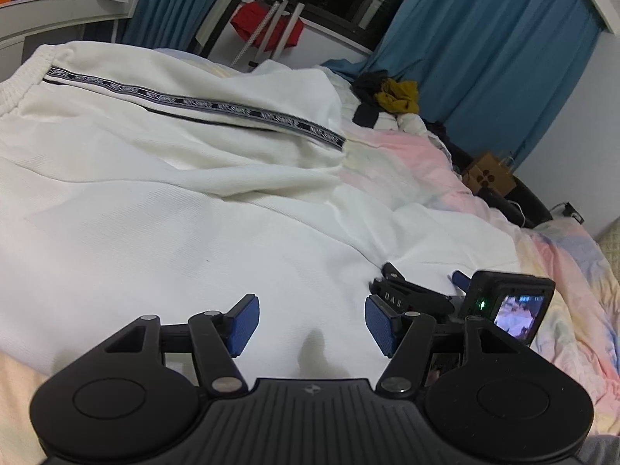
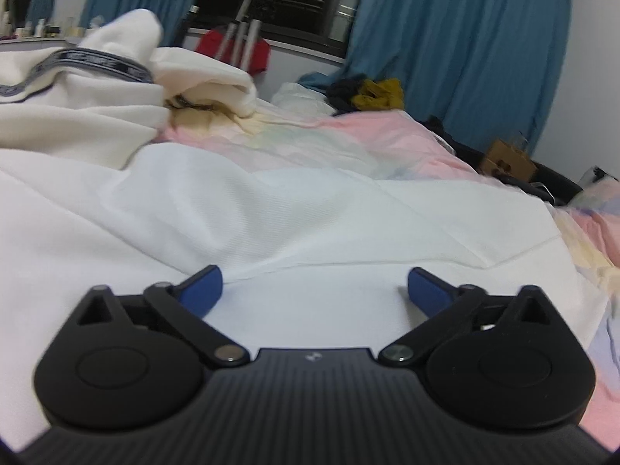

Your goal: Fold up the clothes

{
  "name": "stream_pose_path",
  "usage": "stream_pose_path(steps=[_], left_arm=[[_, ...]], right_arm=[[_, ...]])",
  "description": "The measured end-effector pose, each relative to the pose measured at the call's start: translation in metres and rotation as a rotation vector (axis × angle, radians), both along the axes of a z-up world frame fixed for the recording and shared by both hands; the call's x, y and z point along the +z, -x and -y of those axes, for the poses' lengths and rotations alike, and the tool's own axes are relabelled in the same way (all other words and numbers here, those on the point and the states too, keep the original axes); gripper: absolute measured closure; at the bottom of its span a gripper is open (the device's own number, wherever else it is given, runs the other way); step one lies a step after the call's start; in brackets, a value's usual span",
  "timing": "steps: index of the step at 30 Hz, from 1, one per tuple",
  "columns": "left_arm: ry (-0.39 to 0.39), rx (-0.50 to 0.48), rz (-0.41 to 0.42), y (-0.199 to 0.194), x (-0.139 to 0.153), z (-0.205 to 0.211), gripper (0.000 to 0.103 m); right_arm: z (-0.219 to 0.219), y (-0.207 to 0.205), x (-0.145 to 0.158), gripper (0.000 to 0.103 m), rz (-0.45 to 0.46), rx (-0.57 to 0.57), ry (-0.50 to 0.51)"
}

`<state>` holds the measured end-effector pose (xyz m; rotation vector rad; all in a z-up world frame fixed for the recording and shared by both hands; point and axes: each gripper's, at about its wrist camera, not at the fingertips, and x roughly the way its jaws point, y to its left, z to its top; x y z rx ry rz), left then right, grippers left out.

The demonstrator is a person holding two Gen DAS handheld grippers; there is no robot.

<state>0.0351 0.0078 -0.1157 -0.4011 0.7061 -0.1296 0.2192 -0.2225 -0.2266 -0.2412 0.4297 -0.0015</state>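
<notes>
A white garment (image 1: 155,201) with a dark patterned stripe (image 1: 201,106) along one side lies spread over the bed; its far part is folded over. My left gripper (image 1: 312,323) hovers just above the white cloth, jaws open, nothing between the blue pads (image 1: 242,323). Just right of it in the left wrist view is my right gripper (image 1: 422,281) with its camera. In the right wrist view the right gripper (image 2: 314,288) stands wide open over the white garment (image 2: 271,213), blue fingertips (image 2: 201,288) clear of the cloth. The stripe (image 2: 100,62) shows at the far left.
The bed has a pastel pink and blue cover (image 1: 562,310). A heap of dark and mustard clothes (image 1: 391,95) lies at the far end. Blue curtains (image 1: 484,58), a red item on a white rack (image 1: 267,25), a shelf (image 1: 58,4) and a cardboard box (image 1: 490,176) stand around.
</notes>
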Motion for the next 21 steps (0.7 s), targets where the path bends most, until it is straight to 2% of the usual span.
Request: stream_pose_path(steps=[8, 21], left_arm=[[-0.028, 0.006, -0.054, -0.004, -0.011, 0.003, 0.04], [-0.059, 0.022, -0.083, -0.01, -0.018, 0.006, 0.04]], right_arm=[[0.019, -0.006, 0.0, 0.0, -0.048, 0.021, -0.132], [0.018, -0.005, 0.0, 0.0, -0.047, 0.021, -0.13]])
